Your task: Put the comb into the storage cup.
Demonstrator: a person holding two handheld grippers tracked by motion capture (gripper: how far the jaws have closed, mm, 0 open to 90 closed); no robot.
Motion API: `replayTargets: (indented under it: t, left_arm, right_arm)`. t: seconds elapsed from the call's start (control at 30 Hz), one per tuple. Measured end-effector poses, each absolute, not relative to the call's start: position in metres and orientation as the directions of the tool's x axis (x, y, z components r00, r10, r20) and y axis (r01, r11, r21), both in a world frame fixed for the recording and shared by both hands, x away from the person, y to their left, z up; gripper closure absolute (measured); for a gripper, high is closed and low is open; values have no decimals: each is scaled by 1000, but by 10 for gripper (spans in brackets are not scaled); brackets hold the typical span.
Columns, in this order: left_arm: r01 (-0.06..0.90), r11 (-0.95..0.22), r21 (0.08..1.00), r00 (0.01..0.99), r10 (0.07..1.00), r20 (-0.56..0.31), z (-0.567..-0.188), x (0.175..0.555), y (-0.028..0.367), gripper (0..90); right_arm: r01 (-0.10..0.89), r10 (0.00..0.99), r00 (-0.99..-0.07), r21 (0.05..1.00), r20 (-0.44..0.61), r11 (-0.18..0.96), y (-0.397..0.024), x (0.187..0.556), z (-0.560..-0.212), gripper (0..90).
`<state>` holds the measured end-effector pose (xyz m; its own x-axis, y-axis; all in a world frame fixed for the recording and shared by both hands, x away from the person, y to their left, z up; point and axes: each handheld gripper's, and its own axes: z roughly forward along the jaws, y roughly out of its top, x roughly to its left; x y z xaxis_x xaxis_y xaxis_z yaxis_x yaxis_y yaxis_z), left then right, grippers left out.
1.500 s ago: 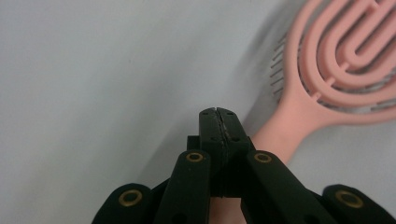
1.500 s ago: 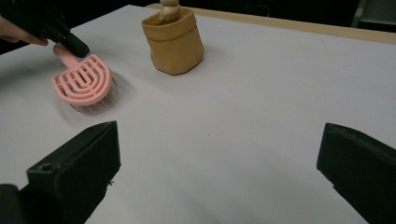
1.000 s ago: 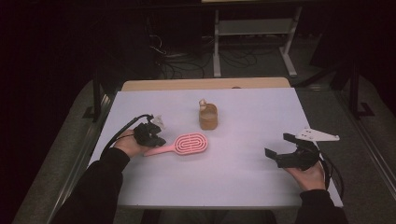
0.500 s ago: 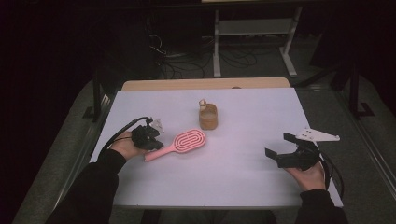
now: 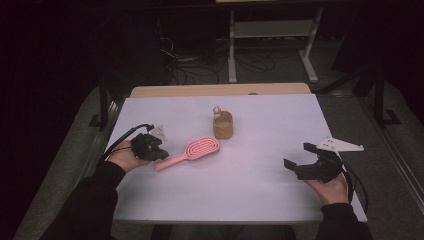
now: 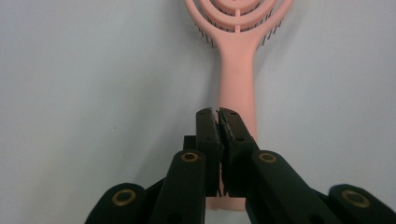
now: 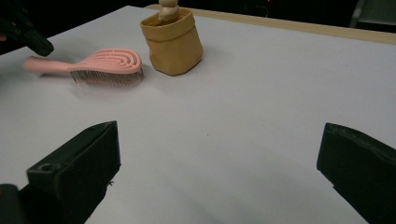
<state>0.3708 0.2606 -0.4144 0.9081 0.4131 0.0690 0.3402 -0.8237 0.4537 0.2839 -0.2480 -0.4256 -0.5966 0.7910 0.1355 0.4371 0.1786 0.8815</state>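
**Left gripper closed over the brush handle**

The left gripper point(image 6: 218, 114) is hovering with its jaws pressed together, nothing between them, just above the handle of the pink hairbrush point(image 5: 189, 152). The brush is lying flat on the table point(image 5: 260, 190), bristles down, its head pointing away from the gripper toward the tan pouch point(image 5: 223, 125). It is probably light, stiff, smooth plastic; the narrow handle looks the best hold. Well apart, the right gripper point(image 5: 306, 159) is resting with jaws spread wide.
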Motion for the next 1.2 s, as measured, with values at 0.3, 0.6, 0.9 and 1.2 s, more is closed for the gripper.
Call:
replayTargets:
  t: [0.3,0.6,0.9,1.2]
  left_arm:
    - [342,-801,491,908,417,47,-397,369,269,719]
    - [337,-778,530,913,407,17,-383,370,269,472]
    - [329,-778,535,933,354,-58,-388,372,258,267]
    - [327,-789,520,933,357,-45,-399,375,242,0]
  right_arm:
    - [440,792,-595,880,138,177,-248,284,-426,0]
    - [442,791,-595,879,140,177,-248,284,-426,0]
    - [442,790,-596,879,141,177,-248,284,-426,0]
    - [441,790,-597,880,141,176,-248,284,-426,0]
